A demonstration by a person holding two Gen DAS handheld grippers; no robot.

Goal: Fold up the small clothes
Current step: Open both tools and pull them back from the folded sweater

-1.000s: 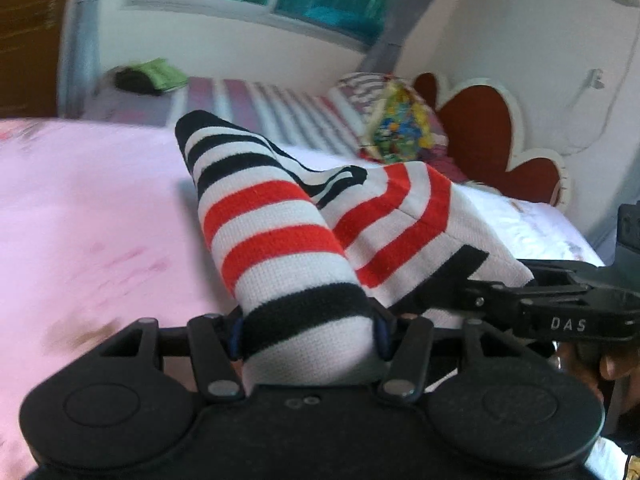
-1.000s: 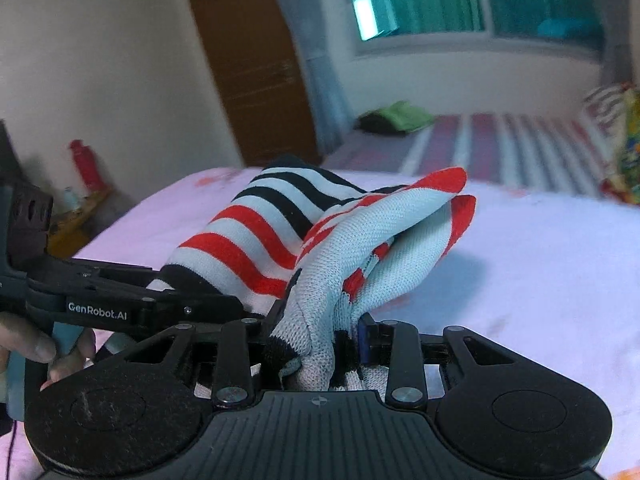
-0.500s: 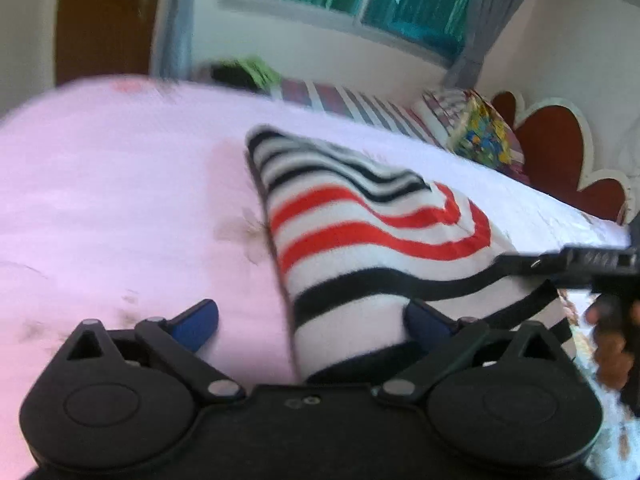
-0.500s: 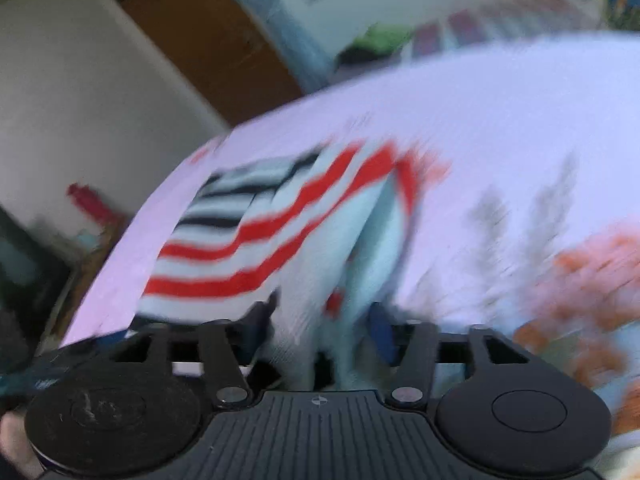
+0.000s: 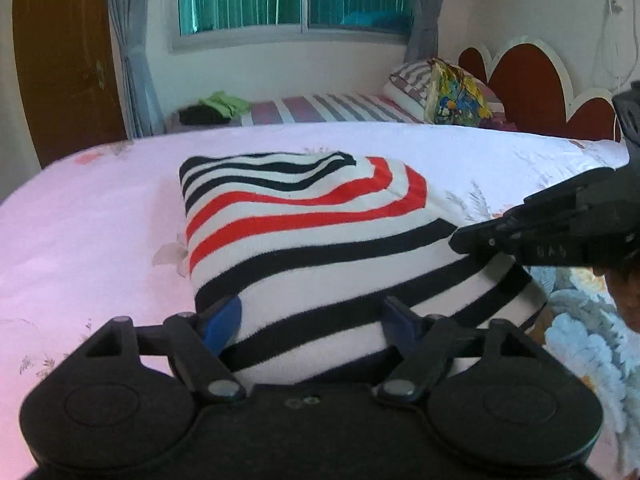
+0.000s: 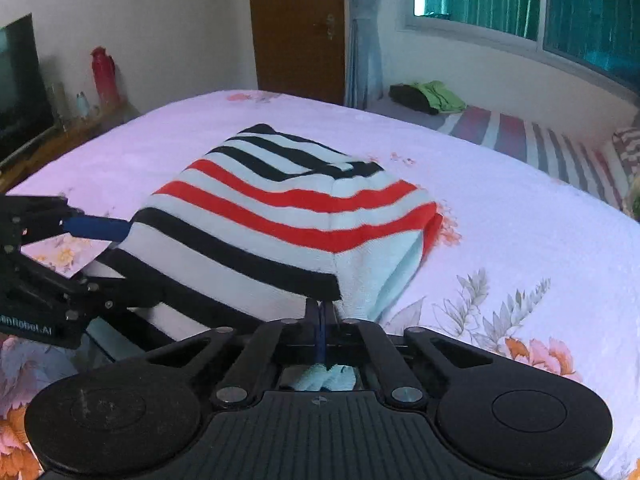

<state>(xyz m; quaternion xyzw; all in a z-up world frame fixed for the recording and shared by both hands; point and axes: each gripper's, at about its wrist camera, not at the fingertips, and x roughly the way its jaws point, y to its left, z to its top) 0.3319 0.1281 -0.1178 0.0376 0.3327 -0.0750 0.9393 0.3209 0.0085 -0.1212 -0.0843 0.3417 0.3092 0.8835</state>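
Note:
A small knit garment (image 5: 312, 240) with white, black and red stripes lies folded on the pink floral bedspread (image 5: 80, 216). My left gripper (image 5: 312, 320) is open, its blue-padded fingers (image 5: 222, 320) spread on either side of the garment's near edge. My right gripper (image 6: 322, 312) is shut on the near corner of the garment (image 6: 280, 216), with cloth bunched behind the fingers. The right gripper also shows in the left wrist view (image 5: 560, 232), at the garment's right edge. The left gripper shows in the right wrist view (image 6: 80, 252), at the garment's left edge.
A second bed with a striped sheet (image 5: 320, 108) stands behind, with green and black clothes (image 5: 216, 108) and pillows (image 5: 440, 88) on it. A red headboard (image 5: 532, 80) is at the right. A wooden door (image 6: 296, 28), a TV (image 6: 20, 76) and a red flask (image 6: 102, 68) line the left wall.
The garment came down from a raised, bunched hold and now lies flat on the bedspread. My left gripper opened and let go of it. My right gripper stays shut on its corner.

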